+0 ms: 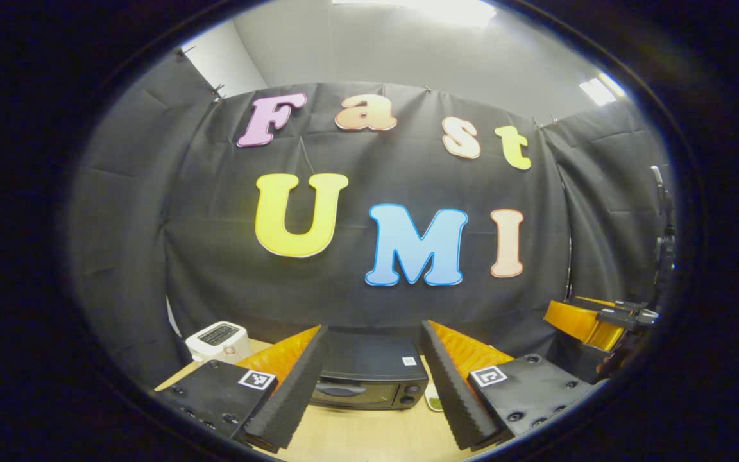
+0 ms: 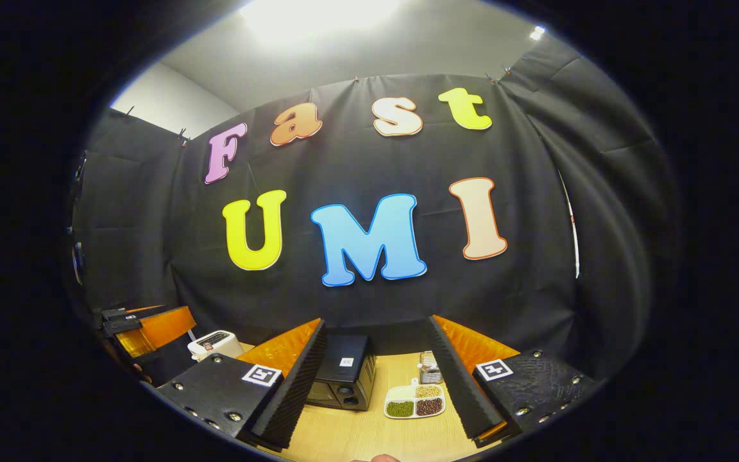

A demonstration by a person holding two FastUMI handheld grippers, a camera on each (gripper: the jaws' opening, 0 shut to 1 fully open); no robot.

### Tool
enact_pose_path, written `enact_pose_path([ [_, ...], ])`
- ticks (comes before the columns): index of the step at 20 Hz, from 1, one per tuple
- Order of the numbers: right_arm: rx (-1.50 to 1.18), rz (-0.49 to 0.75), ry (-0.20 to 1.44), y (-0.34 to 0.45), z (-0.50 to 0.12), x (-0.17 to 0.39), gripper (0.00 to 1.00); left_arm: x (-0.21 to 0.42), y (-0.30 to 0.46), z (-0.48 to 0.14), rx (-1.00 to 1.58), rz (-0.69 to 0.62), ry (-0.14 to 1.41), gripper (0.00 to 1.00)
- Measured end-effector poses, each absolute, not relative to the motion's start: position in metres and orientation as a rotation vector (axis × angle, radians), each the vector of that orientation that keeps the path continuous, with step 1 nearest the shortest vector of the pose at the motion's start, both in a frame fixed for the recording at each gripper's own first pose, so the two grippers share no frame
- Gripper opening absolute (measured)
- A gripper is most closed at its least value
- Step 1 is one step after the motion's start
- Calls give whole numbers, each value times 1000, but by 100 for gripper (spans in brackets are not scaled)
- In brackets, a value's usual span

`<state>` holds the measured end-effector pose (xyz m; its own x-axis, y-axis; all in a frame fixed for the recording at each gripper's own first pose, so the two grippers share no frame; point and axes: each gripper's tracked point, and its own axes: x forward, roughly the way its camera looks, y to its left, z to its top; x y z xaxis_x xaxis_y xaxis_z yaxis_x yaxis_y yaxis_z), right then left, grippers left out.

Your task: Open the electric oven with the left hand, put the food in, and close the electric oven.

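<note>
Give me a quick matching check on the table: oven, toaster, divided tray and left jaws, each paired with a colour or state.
Things:
1. electric oven
2. toaster
3. divided tray
4. left gripper

Descriptions:
A. white, left of the oven
B. jaws open, holding nothing
C. black, door closed
D. holds green, tan and dark brown contents, right of the oven

Pairs: 1-C, 2-A, 3-D, 4-B

The wood table (image 2: pixel 356 430) holds a black oven (image 2: pixel 344 375), a white toaster (image 2: pixel 214 344) and a food tray (image 2: pixel 416 402).
</note>
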<state>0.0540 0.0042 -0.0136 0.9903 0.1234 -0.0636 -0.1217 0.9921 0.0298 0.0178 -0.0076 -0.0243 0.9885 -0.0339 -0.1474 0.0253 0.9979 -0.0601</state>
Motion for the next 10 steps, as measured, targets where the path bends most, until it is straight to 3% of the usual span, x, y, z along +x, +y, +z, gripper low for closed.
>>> enact_pose_path([
  [3, 12, 118, 53, 14, -4, 41, 95, 8, -8, -4, -84, -40, 107, 98],
  [6, 13, 101, 47, 24, 2, 30, 95, 1, 0, 7, -113, -49, 91, 91],
  [8, 11, 98, 43, 32, 6, 24, 94, -3, 9, 11, -102, -48, 83, 98],
  [10, 9, 91, 34, 39, 10, 18, 94, -7, 19, 9, -94, -54, 91, 98],
])
